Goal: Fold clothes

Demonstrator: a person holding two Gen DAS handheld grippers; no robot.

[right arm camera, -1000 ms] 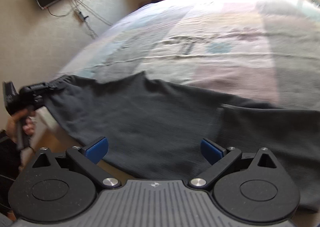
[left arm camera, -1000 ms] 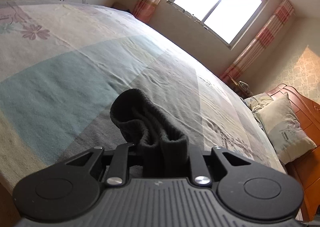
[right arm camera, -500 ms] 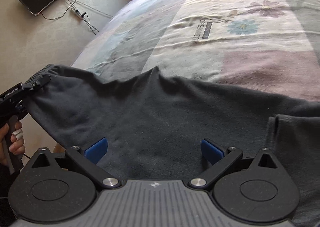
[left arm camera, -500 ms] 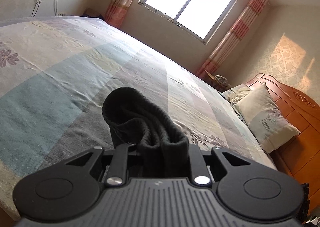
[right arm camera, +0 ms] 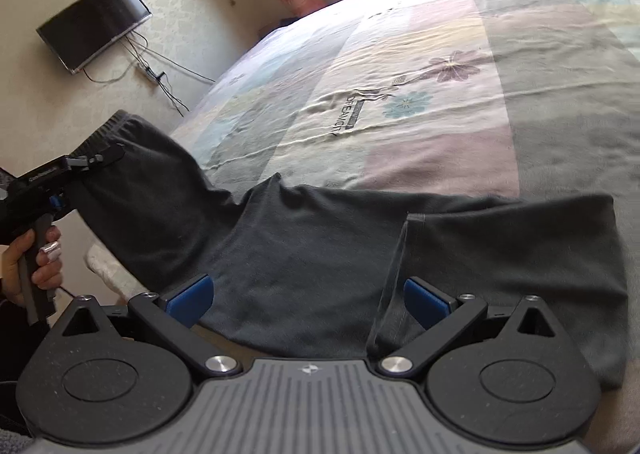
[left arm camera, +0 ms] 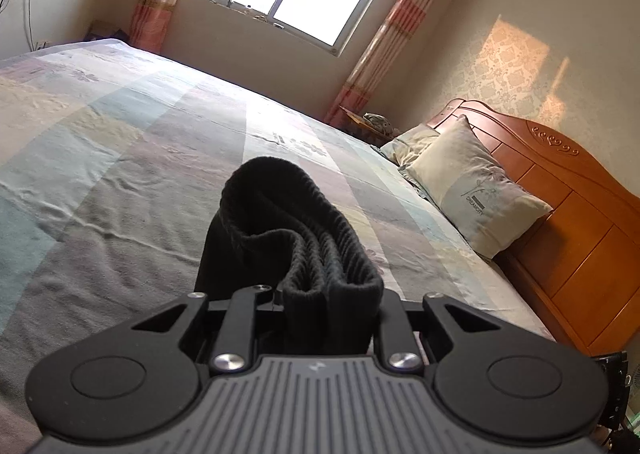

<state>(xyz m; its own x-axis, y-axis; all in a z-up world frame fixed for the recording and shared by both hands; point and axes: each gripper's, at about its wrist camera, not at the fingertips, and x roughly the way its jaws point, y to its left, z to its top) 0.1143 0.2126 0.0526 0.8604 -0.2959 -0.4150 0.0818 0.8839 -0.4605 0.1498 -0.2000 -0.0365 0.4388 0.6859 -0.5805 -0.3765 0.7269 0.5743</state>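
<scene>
Charcoal-grey trousers (right arm camera: 320,254) lie across the near edge of the bed (right arm camera: 440,126), long axis running left to right. The left gripper (right arm camera: 100,156) pinches the ribbed waistband (left arm camera: 304,246) at the far left, lifted off the bed; the right gripper (right arm camera: 306,296), jaws spread and empty, hovers over the middle, just beside a leg seam.

Dark grey trousers (right arm camera: 320,254) with ribbed waistband; bedspread (right arm camera: 440,114) patched in pastel pink, teal, grey, flowers printed; curtains (left arm camera: 400,34) striped pink-cream; headboard (left arm camera: 560,214) orange-brown wood.
</scene>
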